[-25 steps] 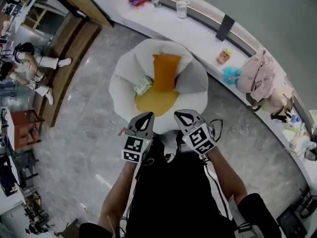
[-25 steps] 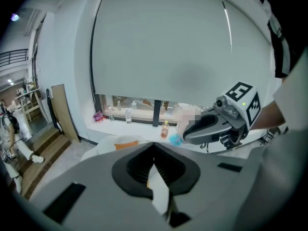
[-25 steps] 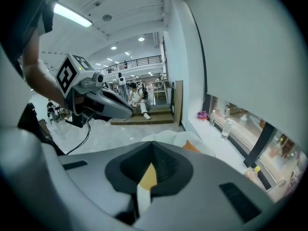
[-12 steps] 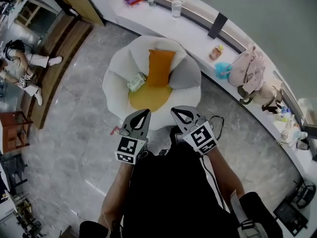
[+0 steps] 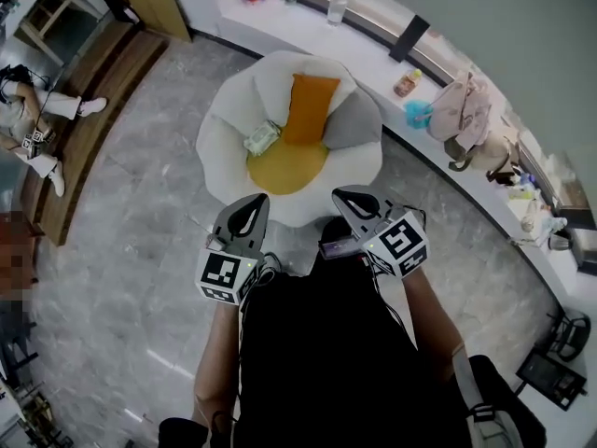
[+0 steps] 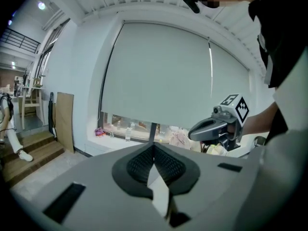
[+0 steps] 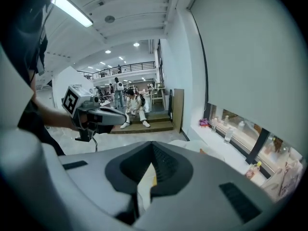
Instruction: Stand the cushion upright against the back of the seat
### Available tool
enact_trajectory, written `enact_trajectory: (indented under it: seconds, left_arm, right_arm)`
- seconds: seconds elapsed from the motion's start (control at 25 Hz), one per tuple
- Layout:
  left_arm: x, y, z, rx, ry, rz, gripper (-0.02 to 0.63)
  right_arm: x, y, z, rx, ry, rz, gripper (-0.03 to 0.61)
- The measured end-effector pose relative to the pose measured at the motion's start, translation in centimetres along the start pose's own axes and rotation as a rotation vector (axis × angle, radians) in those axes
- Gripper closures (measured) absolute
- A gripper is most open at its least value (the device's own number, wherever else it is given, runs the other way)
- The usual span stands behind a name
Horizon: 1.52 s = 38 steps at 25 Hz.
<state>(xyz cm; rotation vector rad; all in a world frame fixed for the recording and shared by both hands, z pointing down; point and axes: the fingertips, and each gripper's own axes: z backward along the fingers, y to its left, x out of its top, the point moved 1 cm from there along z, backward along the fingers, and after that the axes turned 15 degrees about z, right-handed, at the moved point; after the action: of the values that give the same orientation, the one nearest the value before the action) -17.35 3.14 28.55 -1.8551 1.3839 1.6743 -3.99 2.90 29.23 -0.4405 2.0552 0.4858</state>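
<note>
The orange cushion stands upright against the back of the white petal-shaped chair, above the round yellow seat pad. A grey cushion lies to its right and a small green packet to its left. My left gripper and right gripper hover in front of the chair, near the person's body and apart from the seat. Both are shut with nothing between the jaws. The left gripper view shows its own gripper shut and the right gripper beside it; the right gripper view shows its own gripper shut.
A white window ledge curves behind the chair, carrying bottles, a pink bag and small items. Wooden steps lie at the left, where a person sits. Grey marble floor surrounds the chair.
Both grippers have drawn back from the chair toward the person's body and moved a little apart. The cushion has stayed upright against the chair back.
</note>
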Motion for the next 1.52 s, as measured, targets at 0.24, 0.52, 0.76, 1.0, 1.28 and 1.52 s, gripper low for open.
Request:
enact_trajectory:
  seconds: [0.24, 0.52, 0.76, 1.0, 1.28, 1.52]
  left_arm:
    - [-2.2, 0.7, 7.2, -0.066, 0.015, 0.051, 0.601]
    - [-4.3, -1.4, 12.4, -0.191, 0.073, 0.063, 0.601]
    - [-6.0, -5.0, 13.1, -0.249, 0.11, 0.108, 0.6]
    - [-7.3, -10.4, 12.5, -0.291, 0.145, 0.079, 0.601]
    - [-7.9, -18.0, 10.3, -0.283, 0.141, 0.095, 0.6]
    - [-10.3, -24.0, 9.2, -0.262, 0.154, 0.11, 0.601]
  right_arm:
    - [2.7, 6.1, 0.0, -0.059, 0.005, -0.057, 0.563]
    - [4.4, 11.9, 2.0, -0.122, 0.037, -0.118, 0.563]
    - [2.5, 13.8, 5.5, -0.152, 0.03, -0.199, 0.563]
    - [1.6, 14.6, 9.4, -0.109, -0.035, -0.2, 0.563]
    - [-1.0, 15.3, 16.6, -0.078, -0.109, -0.206, 0.563]
    - [-5.3, 15.0, 22.1, -0.064, -0.127, -0.246, 0.563]
